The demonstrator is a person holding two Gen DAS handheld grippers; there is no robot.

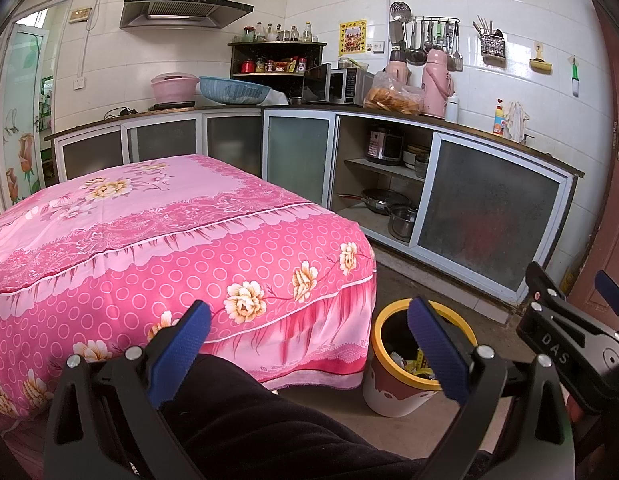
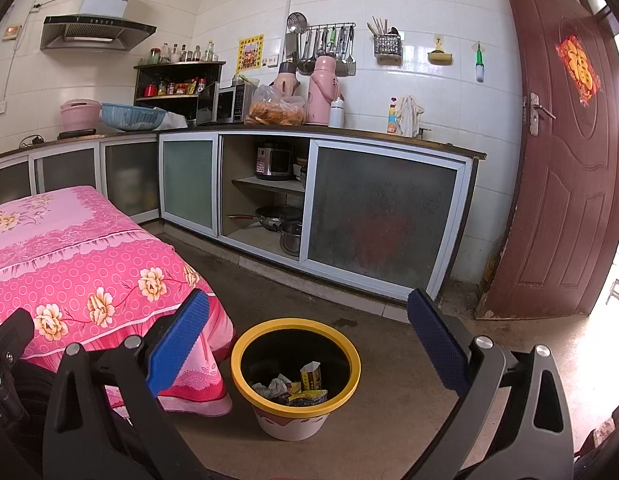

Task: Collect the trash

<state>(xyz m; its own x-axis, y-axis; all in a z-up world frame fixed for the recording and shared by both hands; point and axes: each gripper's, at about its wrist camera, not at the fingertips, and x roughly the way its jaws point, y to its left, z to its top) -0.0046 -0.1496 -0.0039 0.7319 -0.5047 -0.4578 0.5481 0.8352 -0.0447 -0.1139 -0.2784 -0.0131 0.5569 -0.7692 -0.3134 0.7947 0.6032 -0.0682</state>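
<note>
A round bin with a yellow rim point(image 2: 245, 344) stands on the floor beside the table's corner; it also shows in the left wrist view point(image 1: 383, 322). Inside lie crumpled wrappers and a small carton point(image 2: 297, 386). My right gripper point(image 2: 309, 344) is open and empty, held above and just behind the bin. My left gripper point(image 1: 309, 340) is open and empty, held over a dark trouser leg point(image 1: 261, 412), with the bin to its right. The right gripper's body point(image 1: 565, 336) shows at the right edge of the left wrist view.
A table under a pink flowered cloth point(image 1: 157, 232) fills the left. Kitchen cabinets point(image 2: 381, 208) run along the back wall, one compartment open with pots point(image 2: 285, 224). A brown door point(image 2: 565, 168) stands open at the right. The floor is bare concrete point(image 2: 389, 380).
</note>
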